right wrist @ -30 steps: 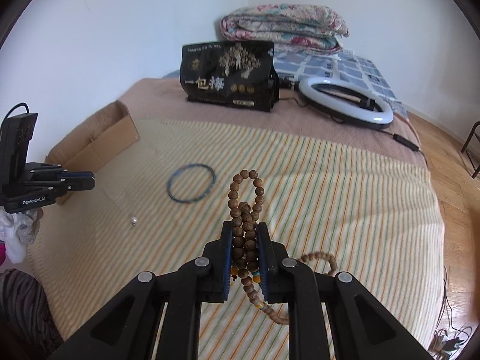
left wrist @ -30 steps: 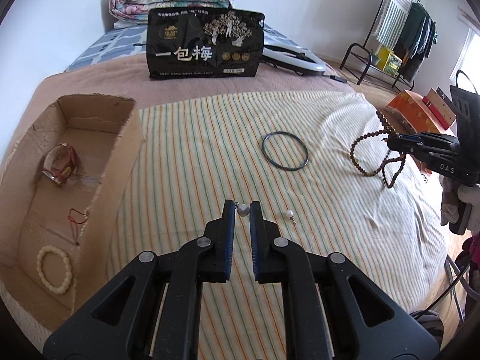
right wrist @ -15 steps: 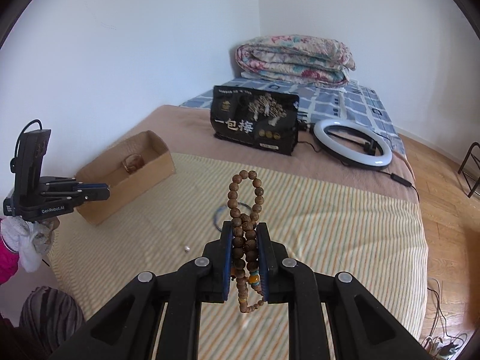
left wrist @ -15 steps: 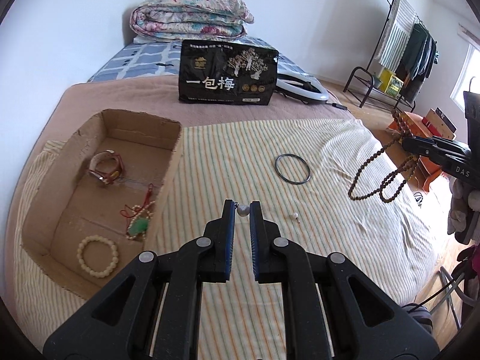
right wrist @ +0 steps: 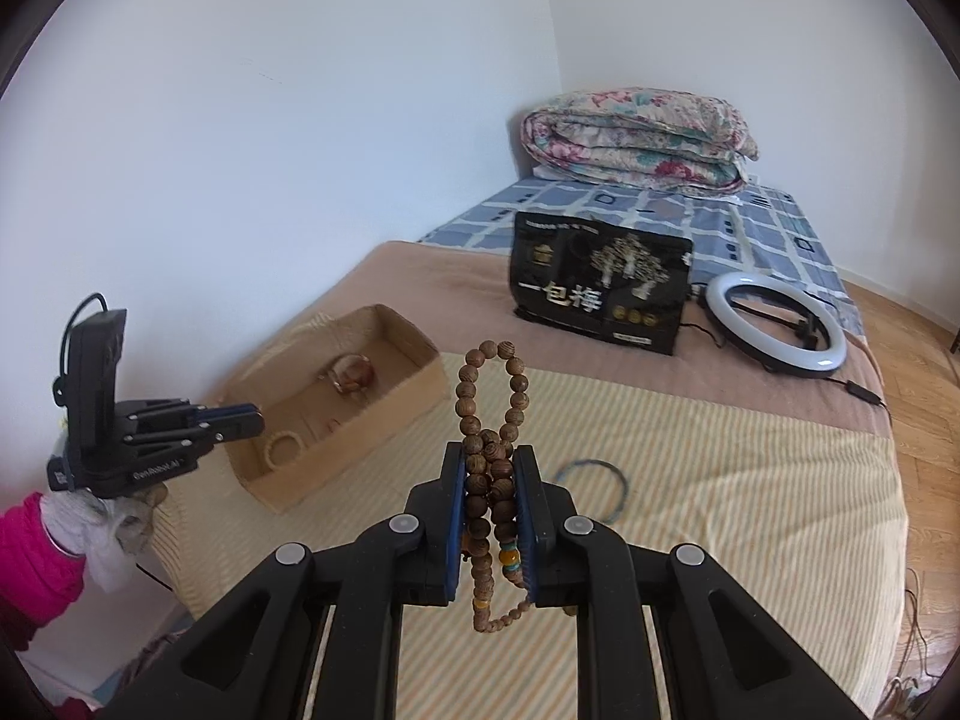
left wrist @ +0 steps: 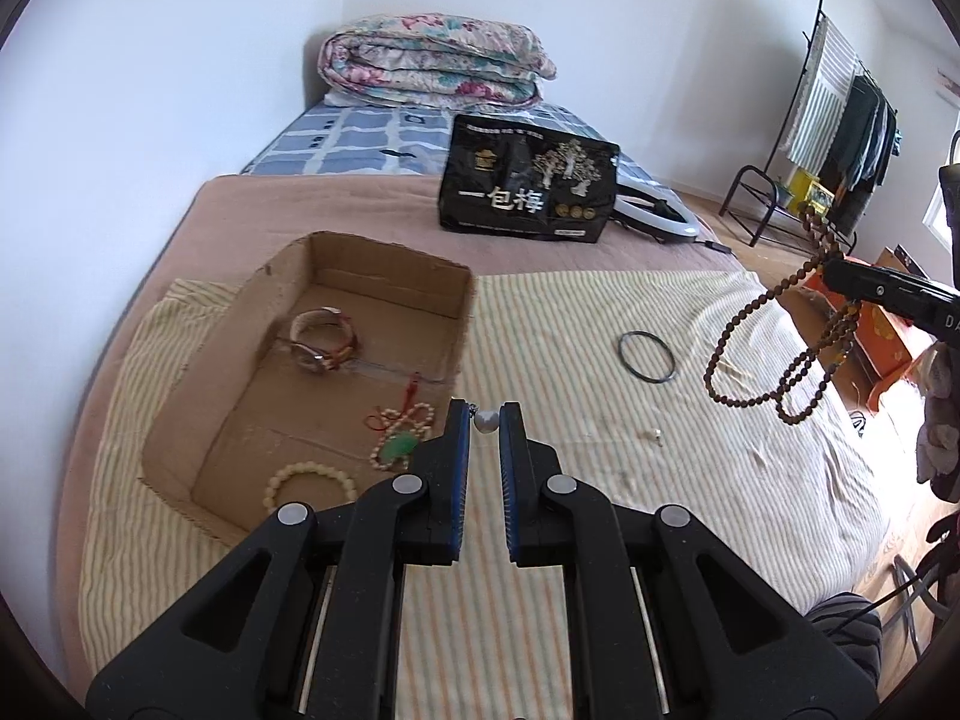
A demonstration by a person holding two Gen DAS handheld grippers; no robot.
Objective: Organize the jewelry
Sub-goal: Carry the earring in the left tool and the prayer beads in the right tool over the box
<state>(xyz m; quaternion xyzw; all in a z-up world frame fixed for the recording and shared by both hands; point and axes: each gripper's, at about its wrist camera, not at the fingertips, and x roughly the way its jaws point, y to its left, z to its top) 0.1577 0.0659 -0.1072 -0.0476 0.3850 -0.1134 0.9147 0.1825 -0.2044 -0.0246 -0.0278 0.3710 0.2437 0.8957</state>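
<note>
My left gripper (left wrist: 485,414) is shut on a small pearl earring (left wrist: 486,421), held in the air by the near right corner of the open cardboard box (left wrist: 462,324). The box holds a watch (left wrist: 324,342), a red-corded jade charm (left wrist: 399,435) and a cream bead bracelet (left wrist: 312,483). My right gripper (right wrist: 491,462) is shut on a long brown wooden bead necklace (right wrist: 489,414), lifted above the striped cloth; it also shows in the left wrist view (left wrist: 774,354). A dark bangle (left wrist: 647,350) and a second small pearl earring (left wrist: 653,434) lie on the cloth.
A black snack bag (left wrist: 528,189) stands behind the cloth, with a ring light (right wrist: 774,324) beside it and a folded quilt (left wrist: 435,69) at the bed's head. Orange boxes (left wrist: 882,342) and a clothes rack (left wrist: 840,120) are off the bed's right side.
Both grippers have risen and pulled back from the bed with their loads. The left one has swung left, bringing the whole box into view; the bead necklace now hangs free of the cloth.
</note>
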